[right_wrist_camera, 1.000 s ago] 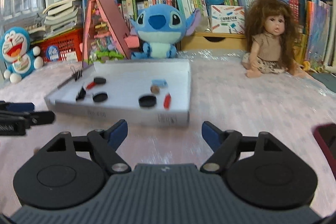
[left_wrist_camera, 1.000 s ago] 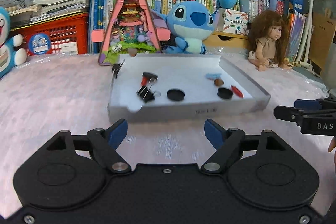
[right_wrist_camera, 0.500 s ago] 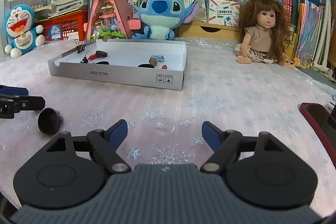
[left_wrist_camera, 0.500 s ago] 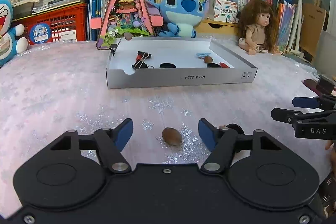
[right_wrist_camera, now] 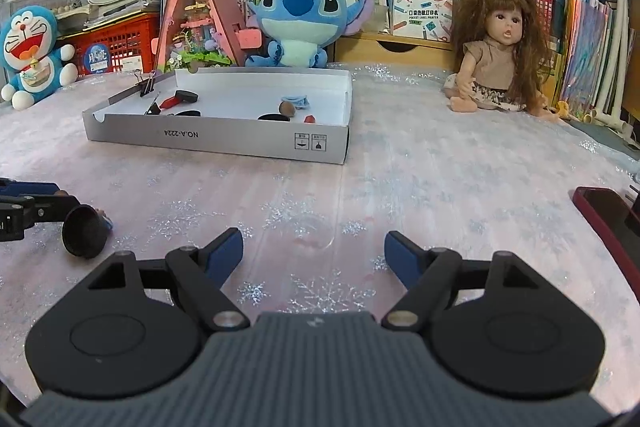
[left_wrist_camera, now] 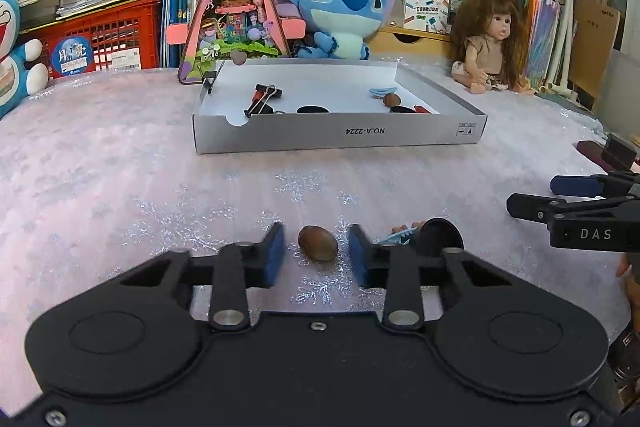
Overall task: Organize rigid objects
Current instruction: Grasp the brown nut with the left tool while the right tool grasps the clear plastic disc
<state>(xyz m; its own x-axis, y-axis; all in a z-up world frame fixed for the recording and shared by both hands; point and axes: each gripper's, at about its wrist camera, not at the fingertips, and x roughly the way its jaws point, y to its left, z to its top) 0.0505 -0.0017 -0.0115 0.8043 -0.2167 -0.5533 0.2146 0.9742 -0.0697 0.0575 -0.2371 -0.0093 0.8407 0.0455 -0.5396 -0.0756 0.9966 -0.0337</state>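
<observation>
A small brown oval nut [left_wrist_camera: 318,243] lies on the pink table cover between the blue pads of my left gripper [left_wrist_camera: 317,254]. The jaws stand either side of it with small gaps, not touching. A black cup-like cap [left_wrist_camera: 439,233] lies on its side just right of the left gripper, also in the right wrist view [right_wrist_camera: 85,231]. The grey shallow box [left_wrist_camera: 340,137] holds binder clips [left_wrist_camera: 262,99], black discs, another nut and a red piece. My right gripper [right_wrist_camera: 314,255] is open and empty over bare table, and shows at the right of the left wrist view [left_wrist_camera: 560,195].
A red phone [right_wrist_camera: 608,223] lies at the table's right edge. Behind the box stand a triangular toy house [left_wrist_camera: 236,7], a Stitch plush [left_wrist_camera: 340,15], a doll [left_wrist_camera: 492,43], a Doraemon plush [right_wrist_camera: 30,51], a red crate and books.
My left gripper has pulled back from the box and lowered around the brown nut, and its jaws have narrowed. The right gripper has also drawn back and lowered.
</observation>
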